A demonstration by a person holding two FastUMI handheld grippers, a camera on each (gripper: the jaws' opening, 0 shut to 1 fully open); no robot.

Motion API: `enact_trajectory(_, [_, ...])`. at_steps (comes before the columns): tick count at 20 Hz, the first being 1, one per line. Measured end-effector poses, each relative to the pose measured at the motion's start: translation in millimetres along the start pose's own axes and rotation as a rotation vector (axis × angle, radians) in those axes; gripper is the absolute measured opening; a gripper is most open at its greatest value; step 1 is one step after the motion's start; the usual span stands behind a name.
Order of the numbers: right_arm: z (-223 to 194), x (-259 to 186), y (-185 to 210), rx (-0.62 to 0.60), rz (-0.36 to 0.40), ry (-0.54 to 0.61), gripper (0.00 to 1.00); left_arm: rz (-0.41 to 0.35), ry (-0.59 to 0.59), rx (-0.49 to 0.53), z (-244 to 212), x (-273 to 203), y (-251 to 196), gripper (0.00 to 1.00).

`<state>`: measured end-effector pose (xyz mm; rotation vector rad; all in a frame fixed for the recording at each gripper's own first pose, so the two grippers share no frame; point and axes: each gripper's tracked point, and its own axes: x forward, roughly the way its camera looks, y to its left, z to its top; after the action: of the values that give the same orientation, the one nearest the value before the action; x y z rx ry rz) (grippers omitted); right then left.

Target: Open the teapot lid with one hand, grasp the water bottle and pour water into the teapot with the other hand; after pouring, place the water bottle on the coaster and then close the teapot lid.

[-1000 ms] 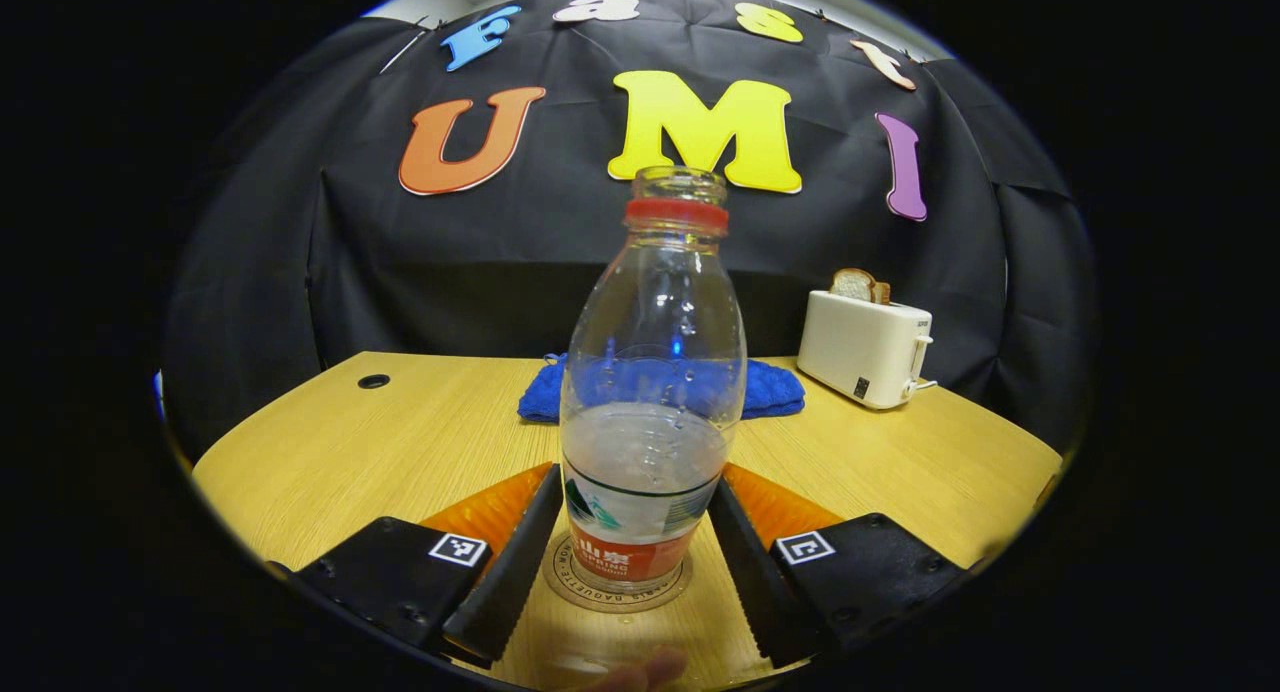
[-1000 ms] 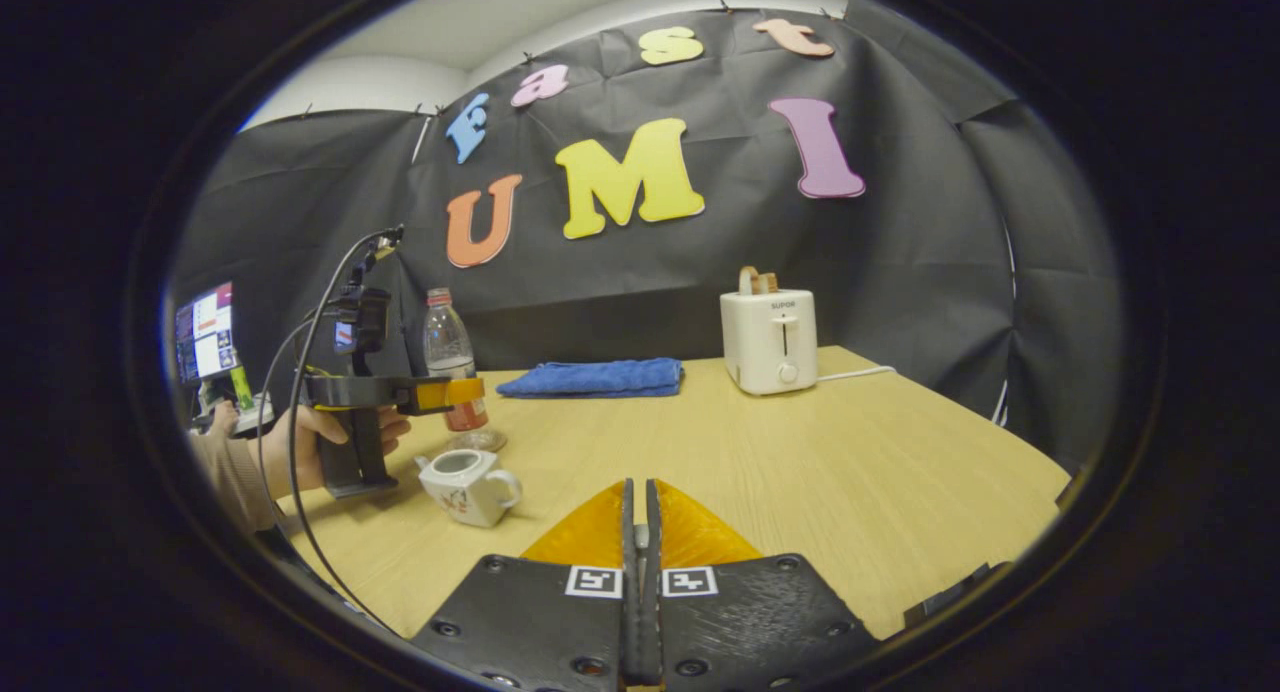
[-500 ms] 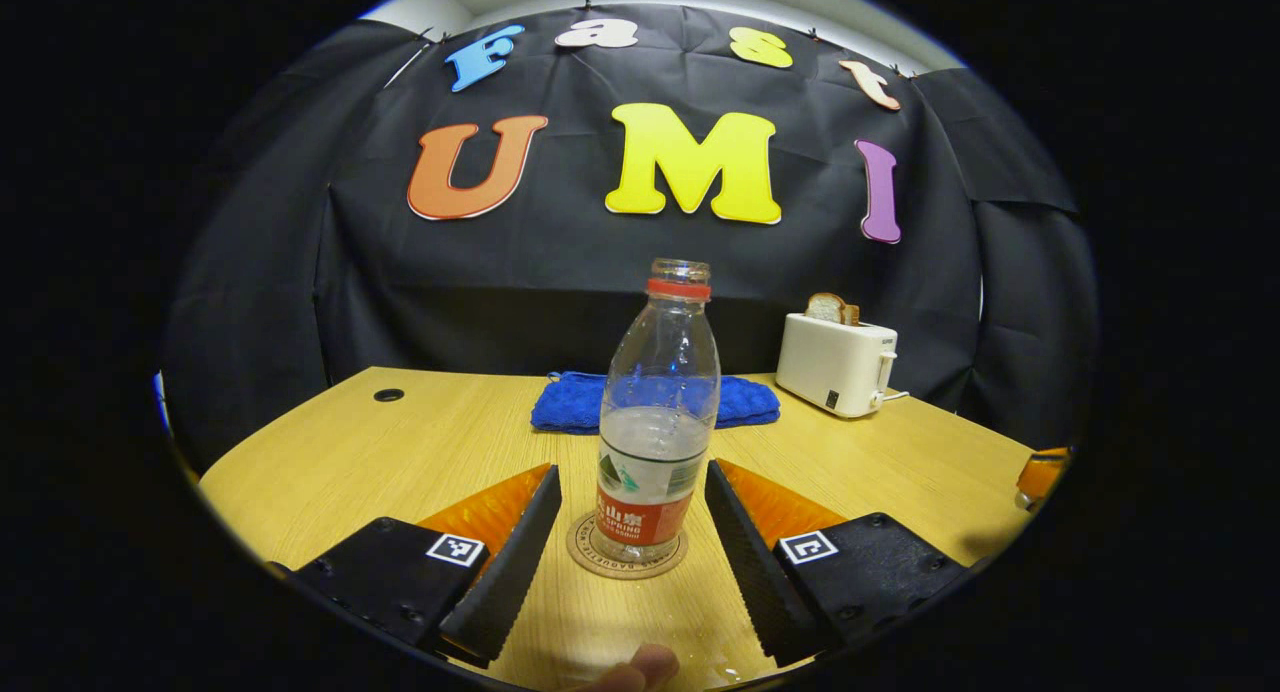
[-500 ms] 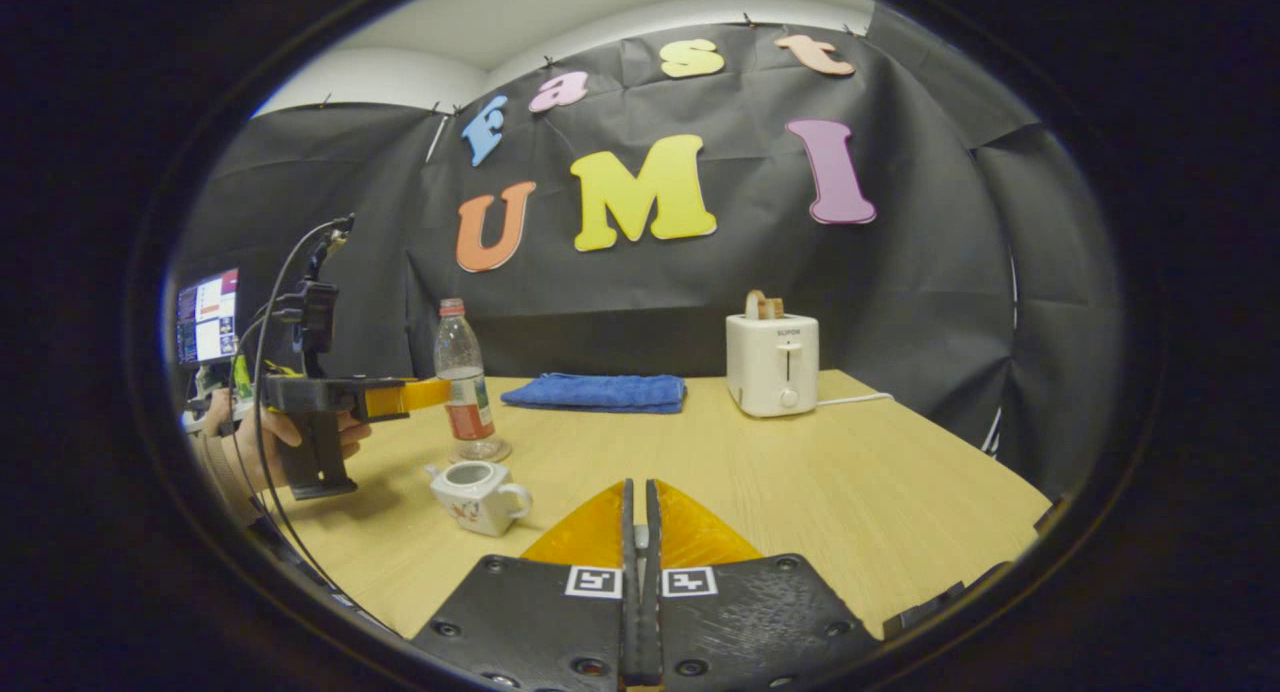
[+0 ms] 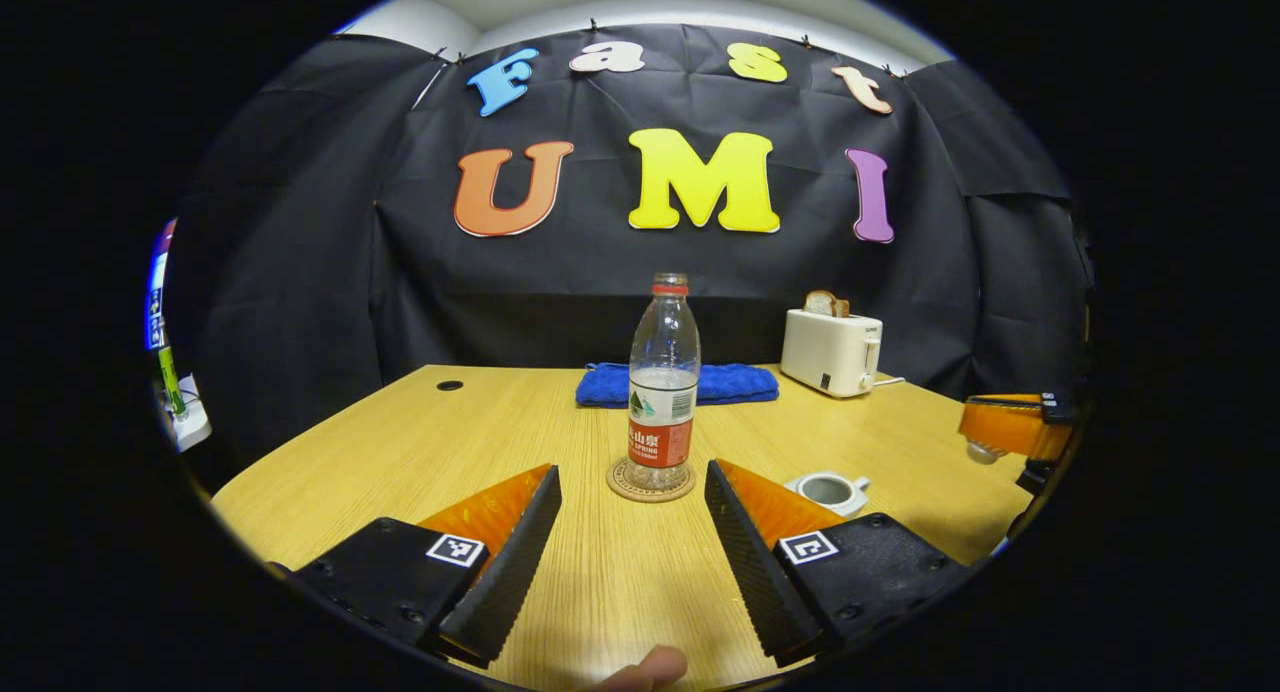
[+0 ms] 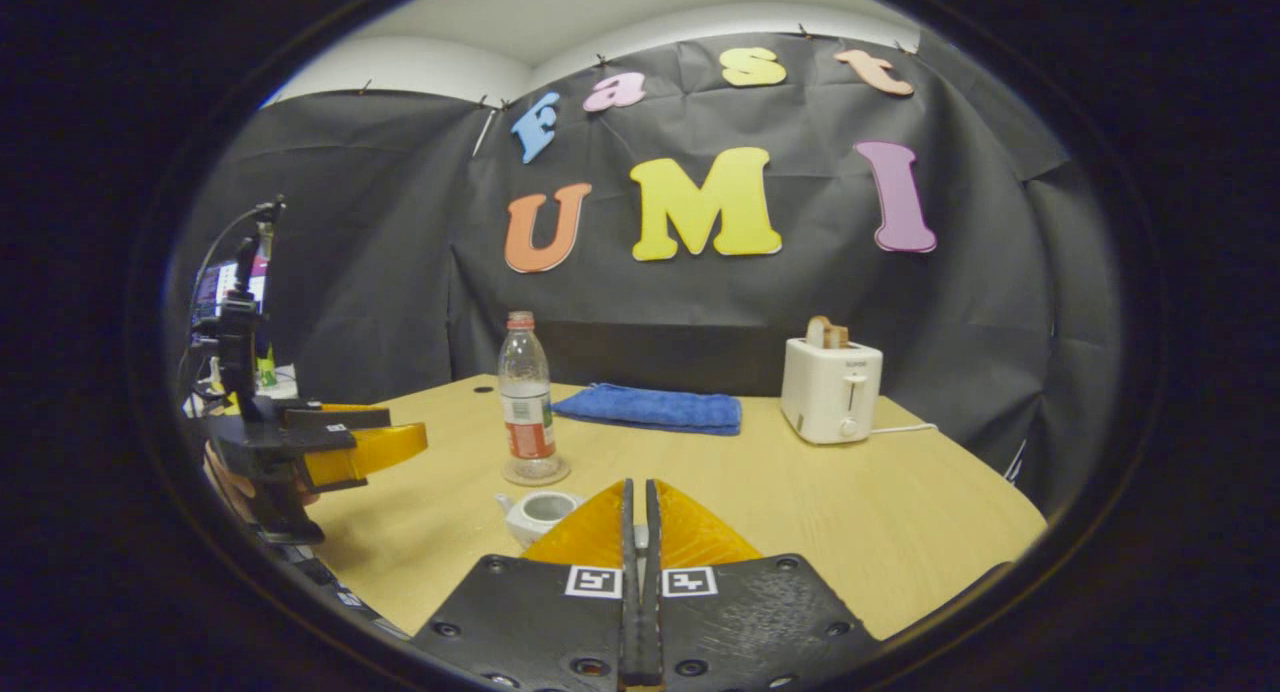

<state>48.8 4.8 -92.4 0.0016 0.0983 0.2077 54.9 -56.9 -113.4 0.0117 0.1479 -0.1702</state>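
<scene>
water bottle [image 5: 662, 382] on coaster [image 5: 650, 480] | left gripper [image 5: 632, 532] backed off, open

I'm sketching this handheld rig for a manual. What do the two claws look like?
Each claw, left and right, has a black textured body carrying a small square black-and-white marker beside each finger. The left claw, seen from the right gripper view, sits on a black handle with a black mast and thin cable above.

Left tool [image 5: 632, 557] hovers with fingers spread wide; right tool [image 6: 640, 572] (held level) is pressed closed.
</scene>
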Motion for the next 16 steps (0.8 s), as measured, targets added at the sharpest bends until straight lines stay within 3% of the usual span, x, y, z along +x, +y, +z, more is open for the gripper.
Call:
enact_trajectory(6, [-1, 35, 27, 0.060, 0.060, 0.038, 0.00, 0.102, -0.051, 0.054, 8, -40, 14, 0.91])
enact_trajectory(12, [4, 74, 49, 0.121, 0.125, 0.066, 0.00, 0.075, -0.034, 0.008, 5, -50, 14, 0.91])
enact_trajectory(16, [-8, 93, 52, 0.114, 0.104, 0.091, 0.00, 0.076, 0.045, 0.018, -14, -55, 20, 0.91])
